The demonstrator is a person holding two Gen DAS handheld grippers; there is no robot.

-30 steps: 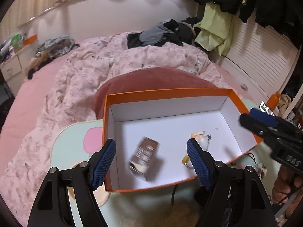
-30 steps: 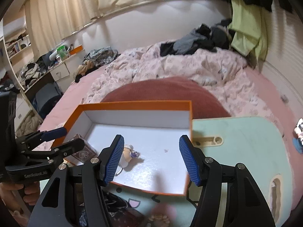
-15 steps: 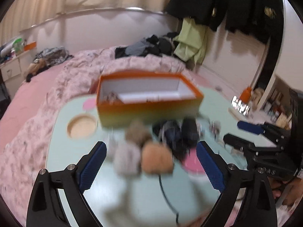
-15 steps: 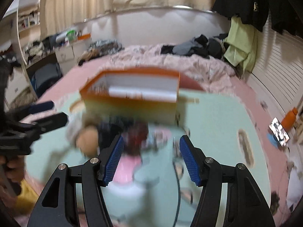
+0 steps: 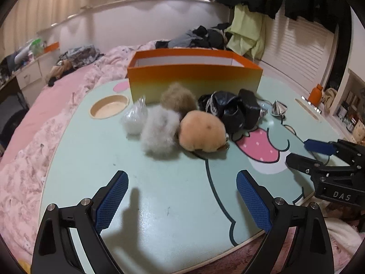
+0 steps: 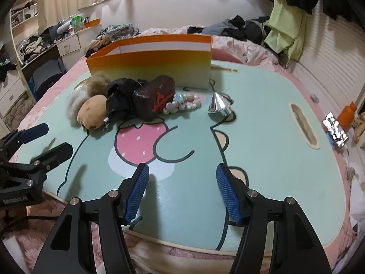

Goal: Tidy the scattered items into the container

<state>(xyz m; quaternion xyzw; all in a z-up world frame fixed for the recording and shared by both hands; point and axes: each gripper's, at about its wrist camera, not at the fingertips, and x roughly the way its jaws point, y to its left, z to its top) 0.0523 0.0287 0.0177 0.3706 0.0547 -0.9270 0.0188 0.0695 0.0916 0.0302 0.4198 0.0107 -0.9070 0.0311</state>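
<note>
a smooth mint table (image 5: 95,171) with a printed cartoon carries an orange cardboard box (image 5: 194,80) at its far side. just before the box lies a touching cluster: a fluffy grey pom (image 5: 159,132), a tan plush (image 5: 200,132), a brown pom (image 5: 178,98), crumpled black leather (image 6: 118,98), a dark block (image 6: 155,98), pastel beads (image 6: 182,104) and, a little apart, a shiny metal cone (image 6: 219,105). the left gripper (image 5: 182,203) tilts down over bare table, jaws wide and empty. the right gripper (image 6: 182,190) is likewise angled, jaws opening, nothing between.
</note>
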